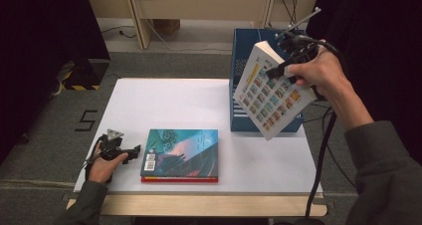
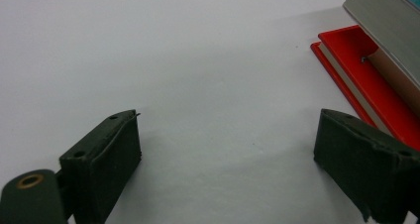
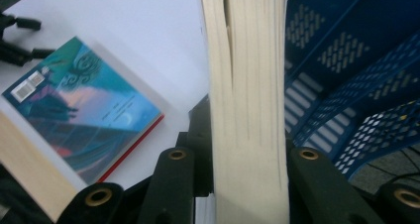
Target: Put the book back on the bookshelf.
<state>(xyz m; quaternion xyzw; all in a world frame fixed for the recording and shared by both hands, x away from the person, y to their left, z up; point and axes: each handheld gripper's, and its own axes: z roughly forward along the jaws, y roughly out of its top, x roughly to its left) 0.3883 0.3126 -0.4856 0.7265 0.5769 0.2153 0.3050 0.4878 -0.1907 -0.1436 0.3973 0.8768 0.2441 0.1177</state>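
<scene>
My right gripper (image 1: 284, 65) is shut on a thick white book (image 1: 271, 98) whose cover shows a grid of small coloured pictures. It holds the book tilted in the air over the front of a blue perforated crate (image 1: 244, 51). In the right gripper view the book's page edge (image 3: 247, 85) stands clamped between both jaws, with the crate (image 3: 346, 60) to its right. A teal-covered book (image 1: 181, 153) lies on a red book (image 1: 179, 179) near the table's front middle. Left of that stack my left gripper (image 1: 135, 154) rests on the table, open, with bare table between its jaws (image 2: 228, 135).
The white table (image 1: 164, 100) ends just in front of the book stack. The crate stands at its right edge. The red book (image 2: 366, 80) lies just beyond my left gripper's right jaw. A cable (image 1: 321, 155) trails down from the right gripper.
</scene>
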